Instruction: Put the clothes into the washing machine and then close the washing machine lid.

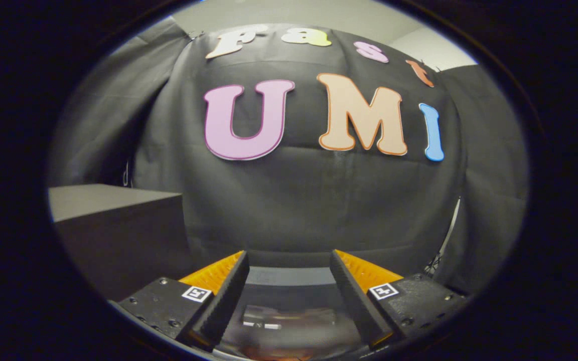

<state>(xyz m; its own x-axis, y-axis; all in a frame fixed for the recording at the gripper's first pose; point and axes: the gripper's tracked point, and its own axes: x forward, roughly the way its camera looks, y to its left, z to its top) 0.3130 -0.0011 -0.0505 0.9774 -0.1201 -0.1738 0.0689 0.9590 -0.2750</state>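
My claw (289, 260) is spread, holding nothing; below its fingers a glossy, see-through washing machine lid (289, 316) reflects light, dark box (118, 235) at nine o'clock.

Ribbed matt fingers (229, 291) — glossy lid (289, 321) between them.

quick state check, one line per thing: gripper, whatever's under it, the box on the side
gripper: jaws open, nothing between them, aimed at the booth wall
grey box: upright beside the gripper, plain closed sides, nothing on its top
glossy surface: below and between the jaws, blurred; cannot tell whether it is the washing machine lid, or whether open or shut
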